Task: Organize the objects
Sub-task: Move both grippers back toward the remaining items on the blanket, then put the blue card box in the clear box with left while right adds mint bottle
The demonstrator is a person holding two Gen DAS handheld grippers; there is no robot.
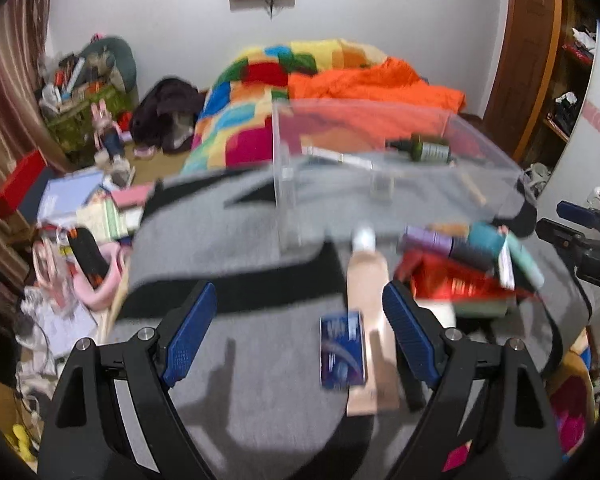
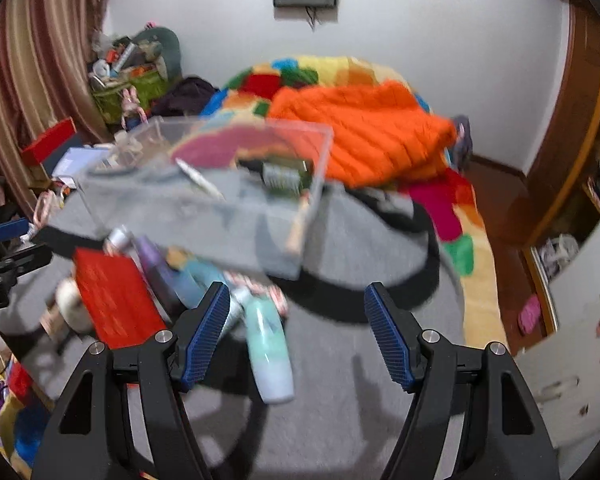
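Note:
A clear plastic box (image 1: 380, 168) (image 2: 204, 188) stands on a grey cloth and holds a dark green bottle (image 1: 424, 150) (image 2: 286, 176) and a pen-like stick (image 2: 200, 180). My left gripper (image 1: 300, 324) is open above the cloth; a pink bottle with a white cap (image 1: 368, 300) and a small blue box (image 1: 342, 356) lie between its fingers. My right gripper (image 2: 296, 332) is open, with a pale teal bottle (image 2: 270, 352) between its fingers. A red box (image 2: 116, 300) (image 1: 456, 280), a purple bottle (image 1: 430, 240) (image 2: 156, 268) and a teal tube (image 1: 490, 238) lie in a pile.
A bed with a patchwork quilt (image 1: 244, 120) and an orange blanket (image 2: 360, 128) lies behind the cloth. Clutter of books and boxes (image 1: 80, 208) covers the floor at left. A wooden door (image 1: 532, 40) and shelves stand at right.

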